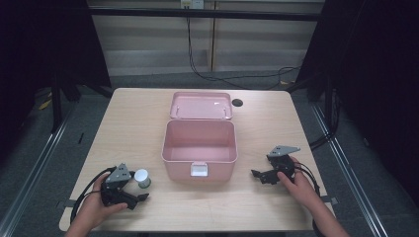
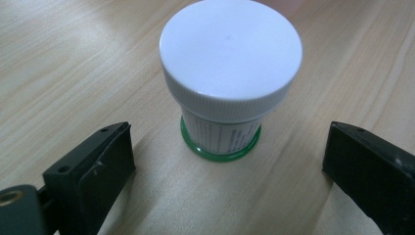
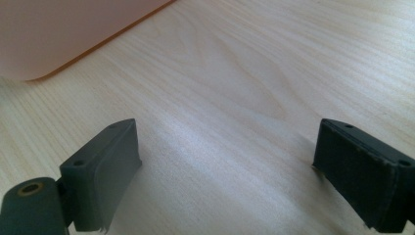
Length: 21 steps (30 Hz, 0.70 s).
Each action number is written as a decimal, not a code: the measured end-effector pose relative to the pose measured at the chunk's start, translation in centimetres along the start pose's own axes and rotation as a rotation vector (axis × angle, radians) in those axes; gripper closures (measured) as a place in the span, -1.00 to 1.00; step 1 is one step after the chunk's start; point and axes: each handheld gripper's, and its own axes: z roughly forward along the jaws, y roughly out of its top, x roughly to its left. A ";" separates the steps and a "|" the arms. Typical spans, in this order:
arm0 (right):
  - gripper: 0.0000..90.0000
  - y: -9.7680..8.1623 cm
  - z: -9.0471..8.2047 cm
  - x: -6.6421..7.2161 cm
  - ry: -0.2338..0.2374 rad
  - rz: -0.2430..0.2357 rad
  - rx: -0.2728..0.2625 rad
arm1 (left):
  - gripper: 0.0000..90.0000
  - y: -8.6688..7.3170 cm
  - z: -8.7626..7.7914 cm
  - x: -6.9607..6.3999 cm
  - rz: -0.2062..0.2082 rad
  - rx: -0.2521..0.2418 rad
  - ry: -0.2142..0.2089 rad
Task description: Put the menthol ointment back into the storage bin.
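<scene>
A small jar point(image 1: 142, 177) with a white screw lid and a green base stands upright on the wooden table point(image 1: 133, 123), left of the pink box's front. My left gripper point(image 1: 138, 186) is open, held low just behind the jar. In the left gripper view the jar point(image 2: 230, 73) stands just ahead of the gap between the two black jaws, and the left gripper point(image 2: 227, 149) touches nothing. My right gripper point(image 1: 261, 171) is open and empty near the table's front right, pointing toward the box. The right gripper point(image 3: 227, 152) has bare wood between its jaws.
An open pink box point(image 1: 199, 148) with a white front latch sits mid-table, its lid point(image 1: 200, 105) tipped back behind it. Its inside looks empty. A corner of the pink box point(image 3: 58, 34) lies ahead of the right gripper. A dark round cable hole point(image 1: 237, 102) marks the table's far side.
</scene>
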 end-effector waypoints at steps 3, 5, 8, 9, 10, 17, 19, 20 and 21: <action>-0.80 0.0 0.0 0.0 0.000 0.000 0.000 | -0.91 0.0 0.0 0.0 -0.006 0.002 0.002; -0.80 0.0 0.0 0.0 0.000 0.000 0.000 | -0.91 0.2 0.0 -0.1 -0.007 0.022 0.007; -0.80 0.0 0.0 0.0 0.000 -0.001 0.000 | -0.87 0.7 -0.2 -0.4 -0.049 0.059 0.020; -0.80 0.0 0.0 0.0 0.000 -0.003 -0.001 | -0.82 0.7 -0.2 -0.4 -0.049 0.059 0.020; -0.80 0.0 0.0 0.0 0.000 -0.002 -0.001 | -0.76 1.0 -0.4 -0.3 -0.082 0.079 0.023; -0.80 -0.1 -0.1 0.1 0.000 0.004 0.003 | -0.56 2.3 -1.1 -0.5 -0.144 0.227 0.006; -0.80 -0.1 -0.1 0.1 0.000 0.004 0.003 | -0.50 2.5 -1.2 -0.6 -0.154 0.254 -0.003; -0.79 -0.1 -0.1 0.1 0.000 0.004 0.003 | -0.49 3.2 -1.5 -0.5 -0.161 0.302 -0.002; -0.79 -0.1 -0.1 0.1 0.000 0.004 0.003 | -0.49 3.2 -1.5 -0.5 -0.161 0.302 -0.002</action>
